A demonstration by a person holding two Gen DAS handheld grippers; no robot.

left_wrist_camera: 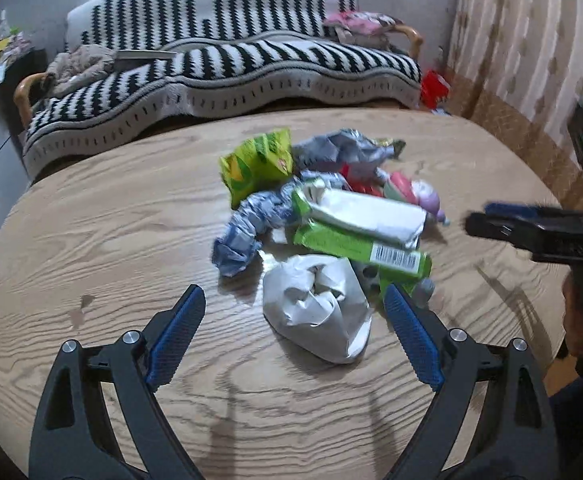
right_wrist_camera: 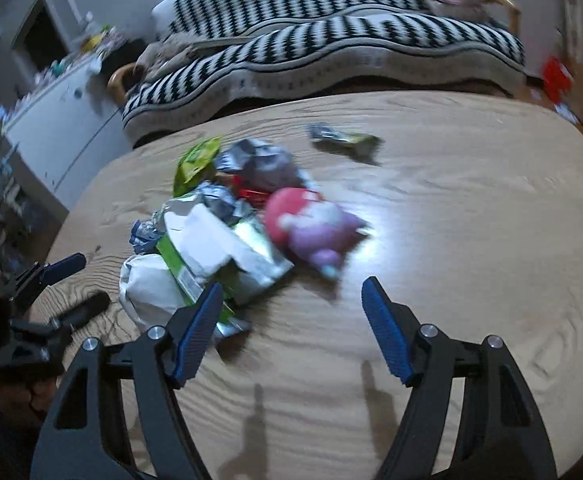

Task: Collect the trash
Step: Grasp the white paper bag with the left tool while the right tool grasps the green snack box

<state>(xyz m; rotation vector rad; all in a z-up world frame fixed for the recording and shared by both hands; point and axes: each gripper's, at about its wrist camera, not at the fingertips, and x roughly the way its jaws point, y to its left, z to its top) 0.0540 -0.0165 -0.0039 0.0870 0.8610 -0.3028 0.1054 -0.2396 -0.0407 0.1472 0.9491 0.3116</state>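
While both grippers hang empty over the tabletop (left_wrist_camera: 91, 216), we find the trash pile (left_wrist_camera: 331, 216) heaped at its middle. The left gripper (left_wrist_camera: 295, 316) has its fingers wide around the white crumpled bag (left_wrist_camera: 315, 308) without touching it; the right gripper (right_wrist_camera: 291, 308) is open beside the pile. Closing there could drag loose wrappers, or lift the pink plush toy (right_wrist_camera: 311, 228), probably not trash. Only the right view shows 1 stray wrapper (right_wrist_camera: 343, 140), apart; the left view alone shows the barcode pack (left_wrist_camera: 371, 248) clearly.

Table: wooden table (left_wrist_camera: 111, 240) bearing a trash pile (left_wrist_camera: 331, 216).
Left gripper (left_wrist_camera: 295, 308): jaws wide, empty, near white crumpled bag (left_wrist_camera: 315, 304).
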